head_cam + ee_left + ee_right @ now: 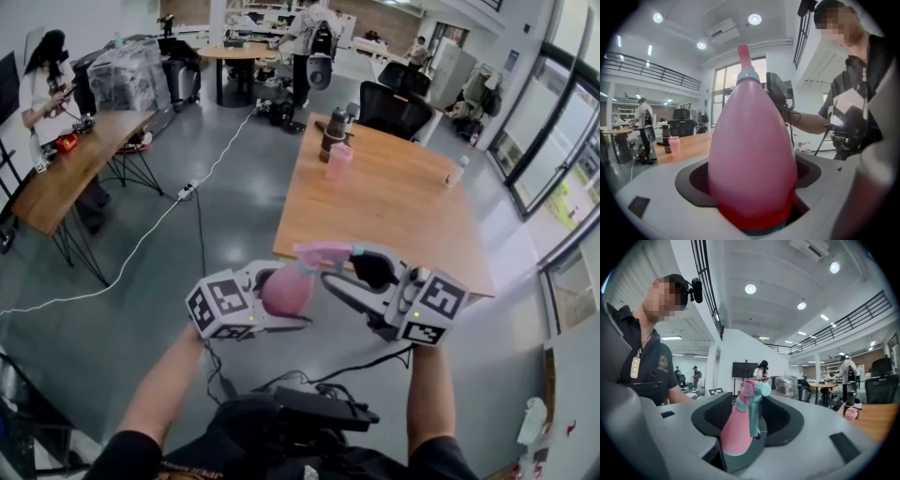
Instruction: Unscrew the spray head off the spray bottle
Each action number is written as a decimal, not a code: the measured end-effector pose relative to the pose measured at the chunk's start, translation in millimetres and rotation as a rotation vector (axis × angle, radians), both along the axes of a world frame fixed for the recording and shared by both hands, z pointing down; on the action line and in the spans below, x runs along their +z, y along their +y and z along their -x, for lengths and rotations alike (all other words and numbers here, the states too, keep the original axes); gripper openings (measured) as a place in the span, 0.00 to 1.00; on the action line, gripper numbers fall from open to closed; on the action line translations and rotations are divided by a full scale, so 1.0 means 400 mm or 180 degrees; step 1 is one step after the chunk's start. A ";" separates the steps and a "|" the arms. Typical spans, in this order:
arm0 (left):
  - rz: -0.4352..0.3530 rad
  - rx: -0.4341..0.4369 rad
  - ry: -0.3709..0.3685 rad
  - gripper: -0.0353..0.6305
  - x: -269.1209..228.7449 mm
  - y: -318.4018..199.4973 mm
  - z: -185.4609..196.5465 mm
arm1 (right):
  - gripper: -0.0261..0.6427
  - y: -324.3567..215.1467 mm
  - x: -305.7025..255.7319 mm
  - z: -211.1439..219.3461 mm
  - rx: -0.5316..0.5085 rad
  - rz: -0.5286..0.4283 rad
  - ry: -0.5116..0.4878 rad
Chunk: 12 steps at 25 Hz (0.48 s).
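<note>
I hold a pink spray bottle (286, 291) in the air in front of me, lying nearly level, below the near edge of the wooden table (394, 202). My left gripper (281, 298) is shut on its round body, which fills the left gripper view (752, 154) between the jaws. The pink spray head (323, 251) with its teal trigger points right, into my right gripper (342, 270). In the right gripper view the head (746, 394) lies between wide jaws, with a gap on the trigger side; the right gripper (750, 427) is open. I cannot tell whether head and bottle are still joined.
On the table stand a pink cup (338, 161), a dark flask (333, 131) and a small clear bottle (457, 171). A black office chair (389, 108) sits behind it. A white cable (141, 244) crosses the floor. A person stands by a second table (70, 169) at left.
</note>
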<state>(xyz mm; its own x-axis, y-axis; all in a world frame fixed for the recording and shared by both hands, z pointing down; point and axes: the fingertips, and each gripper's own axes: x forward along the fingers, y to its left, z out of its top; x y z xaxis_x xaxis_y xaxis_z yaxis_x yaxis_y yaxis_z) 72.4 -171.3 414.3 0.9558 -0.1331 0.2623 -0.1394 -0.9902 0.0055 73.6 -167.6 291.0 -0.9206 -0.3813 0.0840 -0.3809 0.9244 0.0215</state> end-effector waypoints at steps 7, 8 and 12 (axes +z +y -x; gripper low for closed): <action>-0.0237 -0.1170 -0.0174 0.73 0.027 -0.151 0.030 | 0.35 -0.106 0.012 -0.070 0.0973 0.0204 -0.0190; -0.0279 -0.1322 -0.0198 0.73 0.028 -0.165 0.034 | 0.35 -0.101 0.016 -0.056 0.1002 0.0243 -0.0194; -0.0334 -0.1745 -0.0225 0.73 0.036 -0.202 0.040 | 0.35 -0.104 0.044 -0.004 0.1198 0.0377 -0.0105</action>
